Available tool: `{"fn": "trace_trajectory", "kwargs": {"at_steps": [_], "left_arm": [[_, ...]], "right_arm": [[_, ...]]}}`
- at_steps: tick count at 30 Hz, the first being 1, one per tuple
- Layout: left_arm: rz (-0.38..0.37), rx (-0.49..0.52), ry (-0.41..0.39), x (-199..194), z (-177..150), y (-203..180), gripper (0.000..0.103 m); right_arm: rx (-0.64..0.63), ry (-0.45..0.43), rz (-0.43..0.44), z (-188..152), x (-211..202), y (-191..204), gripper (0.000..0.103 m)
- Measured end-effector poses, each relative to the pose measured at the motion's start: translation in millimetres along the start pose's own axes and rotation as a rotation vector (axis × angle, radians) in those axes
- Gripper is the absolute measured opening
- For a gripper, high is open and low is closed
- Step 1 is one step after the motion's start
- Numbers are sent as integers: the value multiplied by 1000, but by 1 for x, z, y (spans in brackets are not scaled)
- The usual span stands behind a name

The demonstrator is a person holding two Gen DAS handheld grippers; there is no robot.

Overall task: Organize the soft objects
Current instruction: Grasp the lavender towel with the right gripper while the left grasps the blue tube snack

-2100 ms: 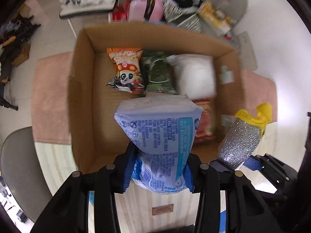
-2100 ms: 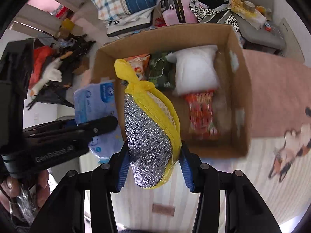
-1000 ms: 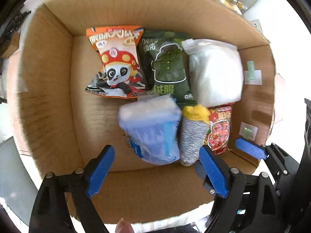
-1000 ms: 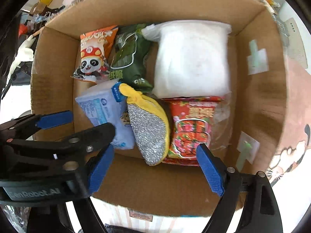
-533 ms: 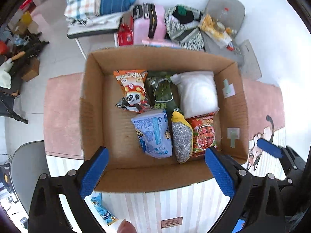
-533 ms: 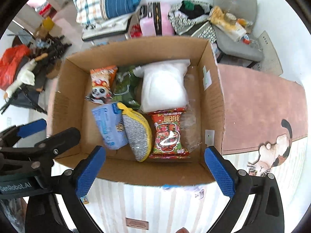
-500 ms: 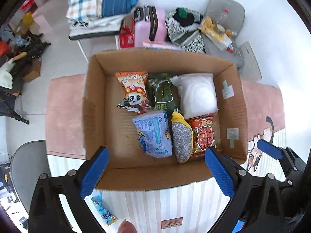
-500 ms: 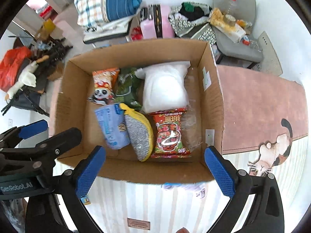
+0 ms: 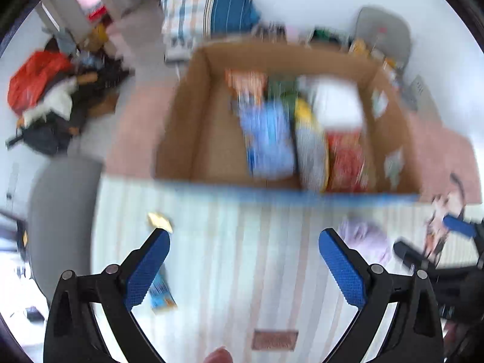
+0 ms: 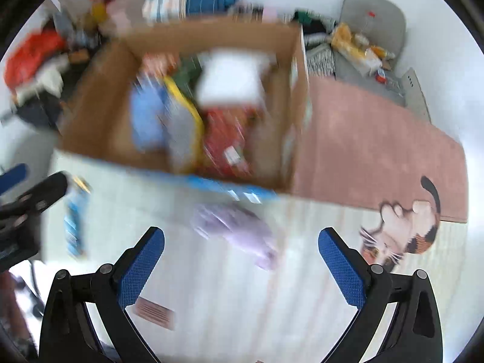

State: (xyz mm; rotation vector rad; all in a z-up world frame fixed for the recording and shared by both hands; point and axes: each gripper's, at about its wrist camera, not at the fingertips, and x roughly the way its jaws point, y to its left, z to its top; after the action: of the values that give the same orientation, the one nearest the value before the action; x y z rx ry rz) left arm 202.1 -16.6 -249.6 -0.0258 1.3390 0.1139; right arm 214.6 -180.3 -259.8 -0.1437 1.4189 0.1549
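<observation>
above striped mat (image 9: pixel 242 272): left gripper (image 9: pixel 243 260) and right gripper (image 10: pixel 240 257) both spread wide, empty; lilac soft item (image 10: pixel 239 230) on mat beside cardboard box (image 10: pixel 99 127).

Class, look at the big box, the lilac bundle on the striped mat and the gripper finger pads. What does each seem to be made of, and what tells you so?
Box: brown cardboard, matte, with thin folded walls.
Lilac bundle: probably soft cloth, rumpled and dull; blur leaves it uncertain.
Finger pads: blue, finely dimpled, likely rubber or grippy plastic, on glossy black plastic arms.
</observation>
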Motion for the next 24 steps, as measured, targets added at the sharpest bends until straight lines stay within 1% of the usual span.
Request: {"fn": "trace_trajectory", "kwargs": {"at_steps": [2,4,6,9,10,12,13,14,16,17,18,19,20,22,24], "left_arm": [[0,-19,83,30,-19,-6,101],[17,-29,137,53,-33,-9,101],[44,-32,158,68,-42,-8,101],[80,-32,168,76,-50,2,101],[89,-43,169,77,-53,9,101],[98,-67,174,77,-55,24,101],[98,-80,180,77,-57,33,101],[100,-93,184,76,-59,42,101],[101,-128,194,73,-62,63,101],[98,-145,198,72,-64,73,101],[95,-161,203,71,-66,83,101],[92,-179,210,71,-66,95,101],[89,-195,215,72,-65,105,101],[81,-223,229,77,-60,121,101],[58,-246,253,89,-52,136,101]], "right_arm": [[-58,31,-10,-4,31,-4,103],[-116,57,-29,-3,57,-2,103],[-187,83,-60,-1,85,5,103],[-220,138,-67,-1,111,13,103],[-216,157,-57,-2,116,15,100],[-180,204,-47,-7,122,17,78],[-141,232,-31,-10,123,15,65],[-75,279,17,-14,125,11,65],[21,350,163,-21,126,6,65],[62,366,230,-23,122,4,66],[83,361,258,-23,116,2,67],[86,344,263,-23,111,1,74],[72,310,249,-20,102,1,84],[32,253,190,-12,93,3,88],[-14,235,126,-3,99,11,88]]}}
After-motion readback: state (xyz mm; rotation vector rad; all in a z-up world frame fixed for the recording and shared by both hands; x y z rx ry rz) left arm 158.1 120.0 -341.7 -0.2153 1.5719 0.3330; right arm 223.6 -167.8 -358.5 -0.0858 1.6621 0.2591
